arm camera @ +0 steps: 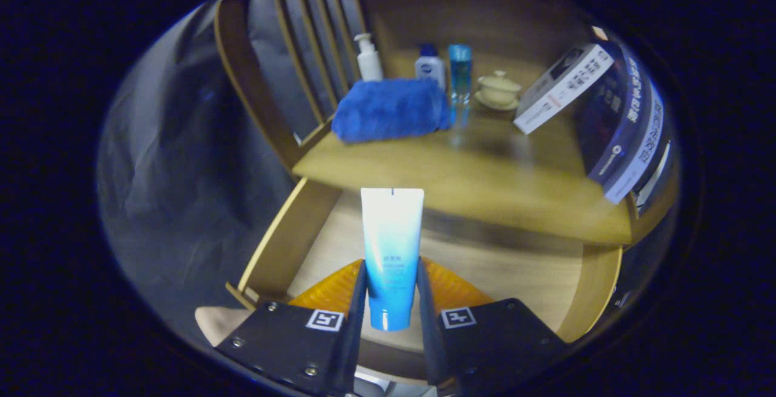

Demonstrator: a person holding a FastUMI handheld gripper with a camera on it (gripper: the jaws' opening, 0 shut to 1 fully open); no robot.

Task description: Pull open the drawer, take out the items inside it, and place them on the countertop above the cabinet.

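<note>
A white-to-blue squeeze tube (391, 251) stands upright between my fingers, cap end down, crimped end up. My gripper (391, 291) is shut on its lower half, both pads pressing its sides. Below and behind the tube lies the open drawer (515, 263), its pale wooden floor showing bare. Just beyond the tube runs the front edge of the wooden countertop (461, 173), slightly higher than my fingertips.
On the countertop rest a folded blue towel (391, 109), a white pump bottle (368, 57), a small white bottle (429, 65), a tall blue bottle (460, 76), a lidded cup on a saucer (498, 89) and leaning books (606, 106). Wooden slats (315, 51) rise at the left.
</note>
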